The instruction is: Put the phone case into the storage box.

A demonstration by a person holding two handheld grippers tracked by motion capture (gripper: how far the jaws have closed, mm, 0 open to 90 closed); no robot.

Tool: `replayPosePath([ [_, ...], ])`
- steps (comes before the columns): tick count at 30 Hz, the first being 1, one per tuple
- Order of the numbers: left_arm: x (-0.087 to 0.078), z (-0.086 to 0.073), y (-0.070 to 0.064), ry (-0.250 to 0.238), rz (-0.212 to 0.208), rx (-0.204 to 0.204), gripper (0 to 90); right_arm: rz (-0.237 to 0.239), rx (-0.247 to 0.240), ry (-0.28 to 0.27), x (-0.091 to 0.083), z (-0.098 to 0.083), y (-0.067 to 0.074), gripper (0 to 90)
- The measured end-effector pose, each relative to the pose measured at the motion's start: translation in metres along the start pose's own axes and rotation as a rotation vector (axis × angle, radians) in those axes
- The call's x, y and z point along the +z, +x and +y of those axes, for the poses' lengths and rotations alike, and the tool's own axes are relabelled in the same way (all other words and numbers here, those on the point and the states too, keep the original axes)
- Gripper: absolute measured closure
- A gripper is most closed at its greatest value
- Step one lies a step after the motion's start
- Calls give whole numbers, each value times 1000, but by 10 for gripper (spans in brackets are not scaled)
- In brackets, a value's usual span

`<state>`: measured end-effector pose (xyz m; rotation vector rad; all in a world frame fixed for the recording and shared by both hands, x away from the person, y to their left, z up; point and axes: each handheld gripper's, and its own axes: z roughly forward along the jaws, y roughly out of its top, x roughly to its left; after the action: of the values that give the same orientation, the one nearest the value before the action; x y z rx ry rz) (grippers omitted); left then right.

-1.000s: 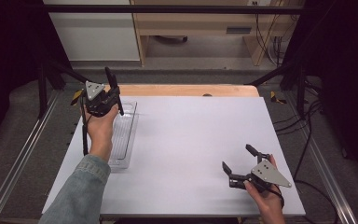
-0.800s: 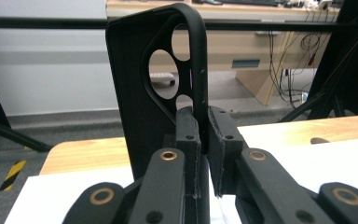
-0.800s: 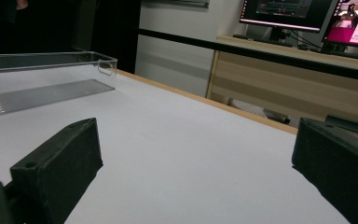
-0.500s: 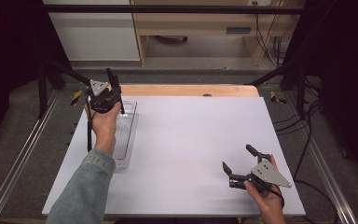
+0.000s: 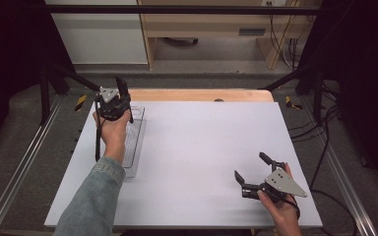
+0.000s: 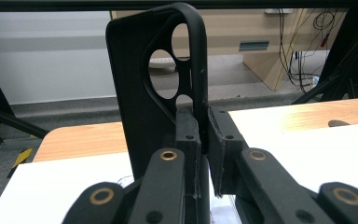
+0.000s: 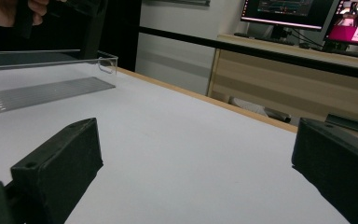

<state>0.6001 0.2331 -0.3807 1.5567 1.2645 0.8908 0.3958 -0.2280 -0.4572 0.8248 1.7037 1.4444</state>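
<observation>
White tabletop, with a wooden strip along its far edge and dark floor and framing around it.

High view. Item: black phone case, held upright in the left gripper over the far end of a clear plastic tray that lies along the table's left side. Right gripper rests low near the right front corner, jaws spread, nothing between them; it is well apart from the tray.

Left gripper view. Both jaws are pressed together on the case's side rim, just below the camera cut-out, with the case standing on end above them. Handling, as judged: light, thin-walled, somewhat flexible; matte finish, so unlikely to slip. The rim is the stiffest part and the best place to grip (the flat back would bow under pressure). Not fragile.

Right gripper view. The gripper's own two pads stand wide apart above bare tabletop. Tray lies beyond at left: transparent, with a ribbed floor and low walls; probably light and easily pushed along the table if the case is set down hard. A desk with monitors stands behind.
</observation>
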Motion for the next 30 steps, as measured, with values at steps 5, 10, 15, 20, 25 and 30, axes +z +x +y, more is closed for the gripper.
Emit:
replayPosePath([
  [5,4,-3,1,9,3,-6,832,-3,-2,1,0,0,0,20],
  [10,5,-6,3,13,6,-18,831,-1,-2,3,0,0,0,20],
  [15,6,-10,5,21,10,-28,831,1,-3,5,1,-1,0,20],
  [20,6,-13,8,26,16,-36,831,0,0,7,0,-1,0,20],
  [25,7,-14,10,28,22,-40,832,1,-3,6,1,-1,0,20],
  [30,9,-16,10,29,18,-55,832,0,-4,7,1,-1,0,20],
])
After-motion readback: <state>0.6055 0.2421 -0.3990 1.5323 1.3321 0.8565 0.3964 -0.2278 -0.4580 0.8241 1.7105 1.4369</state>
